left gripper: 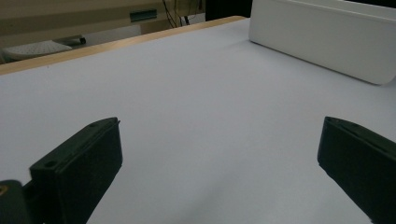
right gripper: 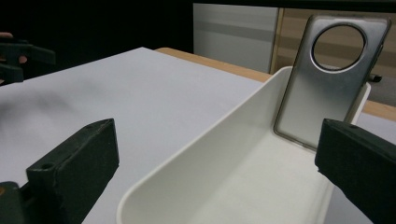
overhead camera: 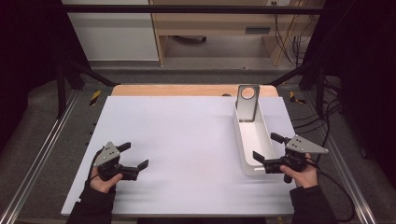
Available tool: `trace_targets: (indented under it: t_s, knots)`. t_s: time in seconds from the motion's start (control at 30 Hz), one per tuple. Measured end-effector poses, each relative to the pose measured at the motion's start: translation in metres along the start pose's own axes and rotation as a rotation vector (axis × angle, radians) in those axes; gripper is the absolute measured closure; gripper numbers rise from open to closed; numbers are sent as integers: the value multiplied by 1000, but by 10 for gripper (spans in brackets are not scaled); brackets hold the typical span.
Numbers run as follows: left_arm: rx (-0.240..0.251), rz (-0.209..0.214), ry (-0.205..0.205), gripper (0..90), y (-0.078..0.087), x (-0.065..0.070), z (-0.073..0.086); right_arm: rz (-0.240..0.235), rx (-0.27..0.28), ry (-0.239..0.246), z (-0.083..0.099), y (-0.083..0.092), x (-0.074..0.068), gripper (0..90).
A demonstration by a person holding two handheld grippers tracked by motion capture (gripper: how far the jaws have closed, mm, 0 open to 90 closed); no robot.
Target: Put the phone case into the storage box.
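Checking hidden parts: phone case (overhead camera: 247,103) bottom edge sits down inside white tray (overhead camera: 243,150), cut off by tray wall; tray's near end partly behind right gripper (overhead camera: 267,147) in the high view.
Hard to make out: case material, grey and shiny, round camera cutout at top; no more detail readable.
Case position: leaning upright against tray's far end wall, cutout up.
Tray position: right side of white table sheet (overhead camera: 187,140), long axis running away from person, near the sheet's right edge.
Open room: wide bare sheet between the two grippers; wooden table edge (overhead camera: 163,89) exposed beyond sheet's far side.
Left gripper (overhead camera: 134,155): jaws spread wide, nothing between them, low over sheet near left front, well apart from tray.
Right gripper: jaws spread wide, empty, straddling the tray's near end.
Left gripper view: tray outer side wall (left gripper: 327,42) at upper right.
Right gripper view: tray interior (right gripper: 243,186), case face (right gripper: 322,84), left gripper (right gripper: 18,58) far off at left edge.
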State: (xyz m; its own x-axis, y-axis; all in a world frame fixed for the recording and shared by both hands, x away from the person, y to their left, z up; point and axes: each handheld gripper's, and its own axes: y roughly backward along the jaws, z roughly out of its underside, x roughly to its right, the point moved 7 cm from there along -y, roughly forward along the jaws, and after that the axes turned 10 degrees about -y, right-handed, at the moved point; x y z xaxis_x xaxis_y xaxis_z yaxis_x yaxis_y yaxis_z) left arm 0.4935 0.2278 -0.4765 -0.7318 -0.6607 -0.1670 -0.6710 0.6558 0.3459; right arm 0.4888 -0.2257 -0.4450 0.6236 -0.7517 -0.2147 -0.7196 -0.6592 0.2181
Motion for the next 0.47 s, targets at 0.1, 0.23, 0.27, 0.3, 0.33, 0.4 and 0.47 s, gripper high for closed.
trace_targets:
  t_s: [0.1, 0.23, 0.27, 0.3, 0.33, 0.4, 0.47]
  knots:
    - [4, 1, -1, 0, 0, 0, -1, 8, -12, -3, 11, 5, 5, 4]
    - [11, 3, -2, 0, 1, 1, -2, 6, -30, -12, 20, 10, 9, 4]
    - [11, 4, -3, 0, 1, 1, -2, 6, -32, -10, 21, 10, 10, 4]
    - [11, 4, -3, 0, 1, 1, -2, 8, -35, -7, 24, 11, 11, 4]
    - [12, 4, -4, 0, 1, 1, -2, 6, -41, -10, 25, 11, 11, 4]
    - [13, 5, -5, 0, 1, 1, -3, 7, -50, -9, 29, 12, 13, 4]
    - [14, 5, -6, 0, 1, 1, -3, 10, -51, -13, 30, 12, 14, 4]
